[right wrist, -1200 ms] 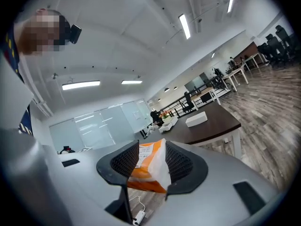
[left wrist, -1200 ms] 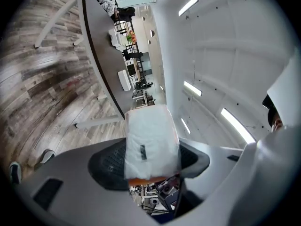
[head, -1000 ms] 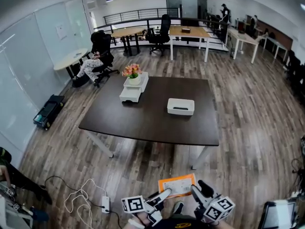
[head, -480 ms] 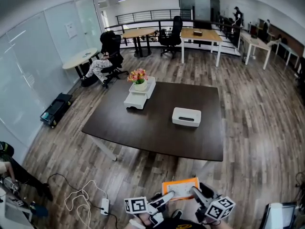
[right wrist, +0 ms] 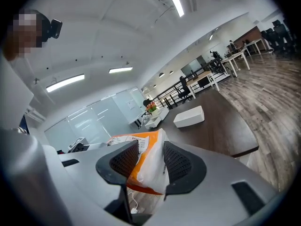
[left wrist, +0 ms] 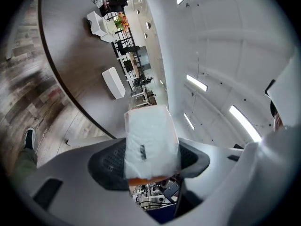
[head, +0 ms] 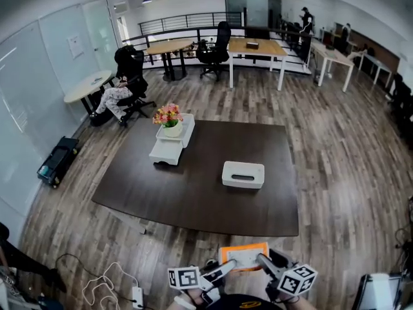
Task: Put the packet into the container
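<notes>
One packet [head: 242, 256], held across wide fingers of left gripper [left wrist: 149, 161] and pinched in narrow fingers of right gripper [right wrist: 151, 161]: carry level, both grips firm, until container [head: 243, 174], well ahead, sits beneath fingers.

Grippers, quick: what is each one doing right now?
Left gripper: closed on the packet, holding it.
Right gripper: closed on the same packet, at its other end.

dark table [head: 193, 196] | on its far-left part: white stand [head: 169, 150] bearing potted pink flowers [head: 167, 115] | left of table: black case [head: 54, 163] on floor | beyond its far-left corner: black office chair [head: 133, 62], round white table [head: 87, 84] | off its near-left corner: power strip [head: 136, 295]
</notes>
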A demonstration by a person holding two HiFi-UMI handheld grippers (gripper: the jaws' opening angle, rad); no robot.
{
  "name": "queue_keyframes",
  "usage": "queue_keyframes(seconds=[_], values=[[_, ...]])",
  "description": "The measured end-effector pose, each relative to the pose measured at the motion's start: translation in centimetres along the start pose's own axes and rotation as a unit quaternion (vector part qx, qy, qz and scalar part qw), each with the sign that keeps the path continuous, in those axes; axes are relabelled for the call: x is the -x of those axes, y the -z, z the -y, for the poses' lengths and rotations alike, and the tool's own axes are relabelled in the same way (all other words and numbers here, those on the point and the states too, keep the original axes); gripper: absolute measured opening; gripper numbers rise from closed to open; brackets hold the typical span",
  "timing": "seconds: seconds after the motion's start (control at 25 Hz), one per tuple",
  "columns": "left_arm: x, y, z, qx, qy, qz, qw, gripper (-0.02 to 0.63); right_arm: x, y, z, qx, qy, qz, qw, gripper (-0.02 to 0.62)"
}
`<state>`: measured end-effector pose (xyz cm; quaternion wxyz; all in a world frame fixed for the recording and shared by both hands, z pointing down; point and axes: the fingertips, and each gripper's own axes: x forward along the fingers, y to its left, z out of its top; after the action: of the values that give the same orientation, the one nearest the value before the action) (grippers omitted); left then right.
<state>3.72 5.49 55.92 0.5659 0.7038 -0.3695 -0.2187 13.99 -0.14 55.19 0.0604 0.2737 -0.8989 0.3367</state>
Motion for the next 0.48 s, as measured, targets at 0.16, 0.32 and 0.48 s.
queue_keyframes(seconds=[0.16, 0.32, 0.48], values=[[-1.8, -5.4, -0.8, 0.004, 0.007, -0.019, 0.9998, 0.258, -4.2, -3.1, 1.1, 0.002, 0.024, 0.009, 1.000, 0.178], [-3.1, -10.1, -1.8, -0.009, 0.012, -0.042, 0.9990, 0.258, -7.9, -5.3, 1.8, -0.008, 0.039, 0.020, 0.999, 0.178], [-4.0, -14.1, -2.7, -0.010, 0.017, -0.058, 0.9981, 0.258, -11.2, -7.2, 2.6, -0.015, 0.053, 0.032, 0.998, 0.159]])
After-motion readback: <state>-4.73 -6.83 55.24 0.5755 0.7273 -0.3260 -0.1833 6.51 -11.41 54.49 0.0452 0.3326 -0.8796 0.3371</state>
